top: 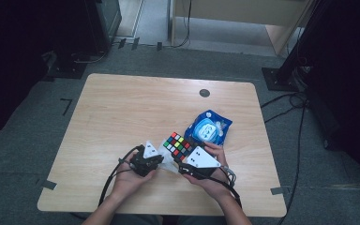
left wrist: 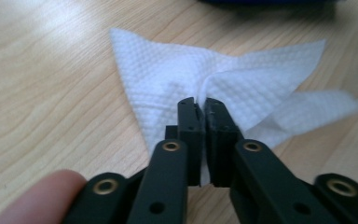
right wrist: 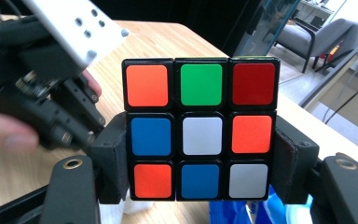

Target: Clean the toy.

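A scrambled colour cube (right wrist: pixel 200 135) is clamped between the two jaws of my right gripper (right wrist: pixel 200 161), held a little above the table with its nine-tile face toward the camera. In the high view the cube (top: pixel 178 144) sits just ahead of my right gripper (top: pixel 183 153). A white embossed paper wipe (left wrist: pixel 168 70) lies crumpled on the wood, and my left gripper (left wrist: pixel 201 105) is shut on a raised fold of it. From above, the wipe (top: pixel 169 162) lies between the left gripper (top: pixel 159 158) and the right hand.
A blue packet of wipes (top: pixel 209 126) lies just beyond the cube at the right. A small dark round disc (top: pixel 205 93) sits near the wooden table's (top: pixel 122 108) far edge. Cables trail from both grippers toward the near edge.
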`<state>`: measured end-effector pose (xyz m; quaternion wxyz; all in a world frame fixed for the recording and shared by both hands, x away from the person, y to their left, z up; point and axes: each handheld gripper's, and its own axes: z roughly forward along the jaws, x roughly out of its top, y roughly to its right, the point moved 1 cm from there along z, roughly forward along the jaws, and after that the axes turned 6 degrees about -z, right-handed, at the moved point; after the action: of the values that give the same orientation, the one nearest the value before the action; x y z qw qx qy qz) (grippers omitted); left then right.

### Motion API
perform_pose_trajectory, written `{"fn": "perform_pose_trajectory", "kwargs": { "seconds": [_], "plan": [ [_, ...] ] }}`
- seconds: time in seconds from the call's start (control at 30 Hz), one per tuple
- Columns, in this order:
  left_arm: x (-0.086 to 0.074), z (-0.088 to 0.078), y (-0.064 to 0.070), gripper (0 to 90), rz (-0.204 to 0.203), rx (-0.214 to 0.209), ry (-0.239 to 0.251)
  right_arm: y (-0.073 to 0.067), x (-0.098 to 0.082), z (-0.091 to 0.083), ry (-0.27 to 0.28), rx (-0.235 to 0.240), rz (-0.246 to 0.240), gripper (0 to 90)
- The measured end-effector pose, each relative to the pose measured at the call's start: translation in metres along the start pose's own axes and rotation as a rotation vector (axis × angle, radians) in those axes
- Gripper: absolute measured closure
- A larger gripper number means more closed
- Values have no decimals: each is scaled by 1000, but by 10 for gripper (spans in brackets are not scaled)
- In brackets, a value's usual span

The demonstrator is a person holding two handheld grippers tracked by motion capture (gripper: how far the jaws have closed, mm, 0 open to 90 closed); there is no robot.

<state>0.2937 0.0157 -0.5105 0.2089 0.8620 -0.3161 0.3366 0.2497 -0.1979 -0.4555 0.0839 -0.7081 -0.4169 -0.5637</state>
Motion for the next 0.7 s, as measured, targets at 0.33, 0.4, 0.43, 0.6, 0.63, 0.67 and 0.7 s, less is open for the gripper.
{"fn": "perform_pose_trajectory", "kwargs": {
  "seconds": [0.33,0.4,0.43,0.6,0.63,0.67,0.7],
  "plan": [
    [23,-89,-17,889,-102,-194,460,-12,1,7,-15,33,3,345],
    [28,-96,-6,889,-70,-261,496,-17,1,11,-26,42,-10,346],
    [29,-97,-2,888,-56,-284,504,-20,2,13,-25,54,-14,346],
    [30,-88,15,881,-7,-280,459,-30,8,14,-16,80,-17,346],
    [29,-85,16,880,-5,-273,446,-31,10,13,-13,79,-16,346],
    [28,-82,16,880,-14,-263,439,-32,11,13,-10,79,-19,346],
    [27,-82,15,880,-24,-266,441,-32,12,12,-9,76,-22,346]
  ]
}}
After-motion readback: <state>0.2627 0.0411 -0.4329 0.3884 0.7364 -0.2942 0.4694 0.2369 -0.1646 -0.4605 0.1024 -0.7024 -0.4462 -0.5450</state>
